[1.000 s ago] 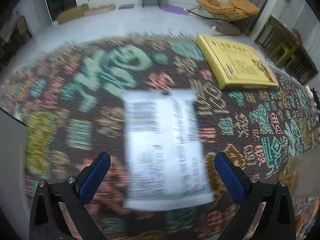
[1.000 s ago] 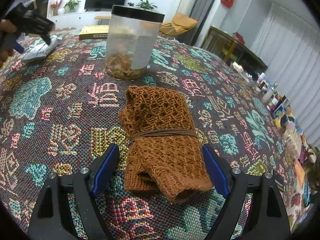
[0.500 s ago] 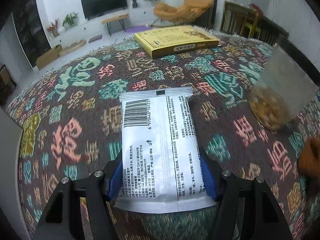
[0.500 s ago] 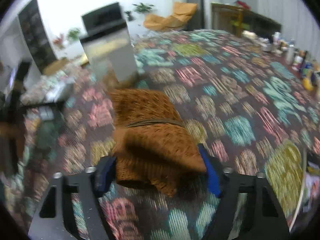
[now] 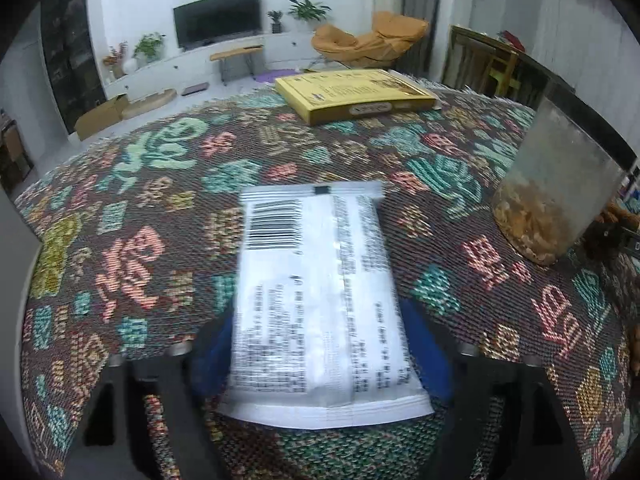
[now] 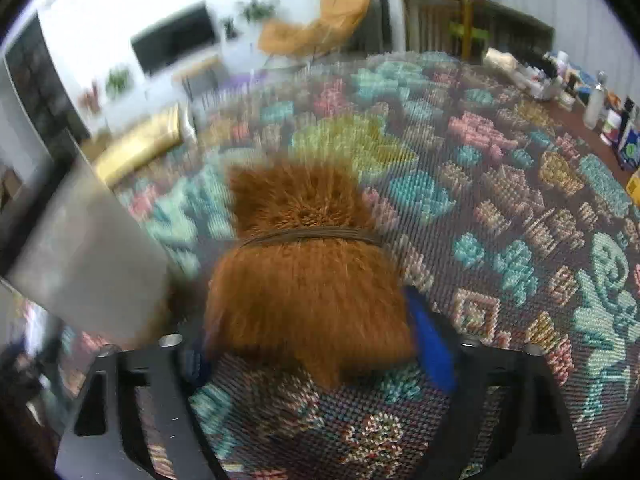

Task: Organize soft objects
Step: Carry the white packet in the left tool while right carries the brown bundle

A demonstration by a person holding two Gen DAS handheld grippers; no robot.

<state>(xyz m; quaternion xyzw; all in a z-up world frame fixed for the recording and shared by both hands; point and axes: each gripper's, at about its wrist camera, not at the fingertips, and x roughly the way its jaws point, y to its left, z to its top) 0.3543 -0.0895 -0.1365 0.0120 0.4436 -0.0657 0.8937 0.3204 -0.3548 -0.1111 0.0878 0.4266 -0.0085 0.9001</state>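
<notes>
A white foil packet [image 5: 316,292] with a barcode lies lengthwise on the patterned tablecloth [image 5: 140,248]. It sits between the blue pads [image 5: 428,344] of my left gripper [image 5: 320,344]. Those jaws are opening, and the pads stand just off the packet's sides. In the right wrist view a brown knitted bundle [image 6: 308,292], tied with a band, sits between the fingers of my right gripper [image 6: 316,348]. That gripper's jaws are opening too. Its right blue pad [image 6: 432,344] shows beside the bundle, and the left pad is mostly hidden. The right wrist view is motion-blurred.
A clear jar [image 5: 556,184] with a dark lid and brownish contents stands right of the packet. The same jar [image 6: 80,256] is close on the bundle's left. A flat yellow box [image 5: 352,96] lies at the table's far edge. Bottles and small items [image 6: 600,100] crowd the far right.
Both grippers closed on their things half a second ago and now stand wider. The right gripper has swung left with the bundle, up beside the jar. The left view has held still since then.
</notes>
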